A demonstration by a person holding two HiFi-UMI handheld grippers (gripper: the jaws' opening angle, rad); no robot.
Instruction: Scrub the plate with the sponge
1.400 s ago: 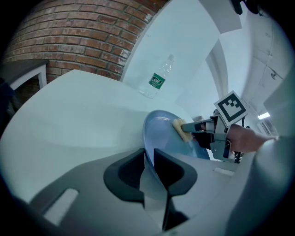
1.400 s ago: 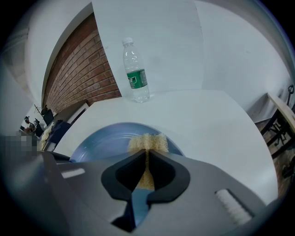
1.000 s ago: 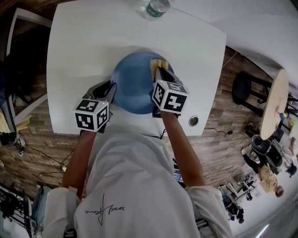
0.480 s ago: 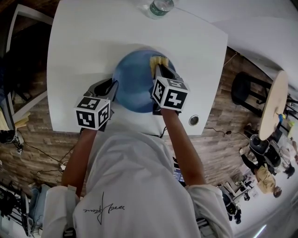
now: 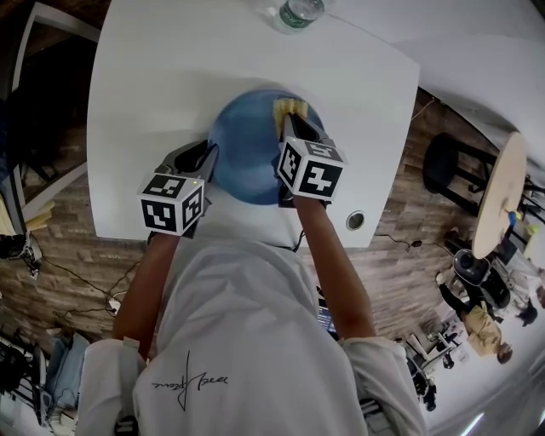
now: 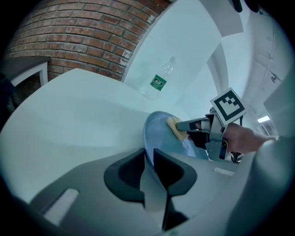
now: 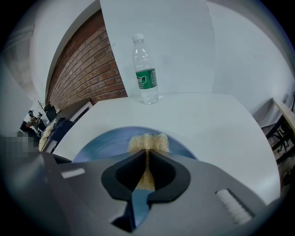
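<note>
The left tool [image 6: 148, 156] pinches the plate [image 5: 247, 149] rim; right tool [image 7: 146, 154] clamps sponge [image 7: 148, 141], seemingly near far edge.

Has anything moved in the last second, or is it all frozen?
Very little. The sponge, clamped in the right gripper, seems to have crept slightly toward the far rim of the blue plate. Nothing was picked up or released: the left gripper still pinches the plate's near edge, and the water bottle stands where it was.

Bottle [image 5: 294, 13] half beyond the head view's top edge; sponge [image 7: 156, 142] partly behind the jaws.
</note>
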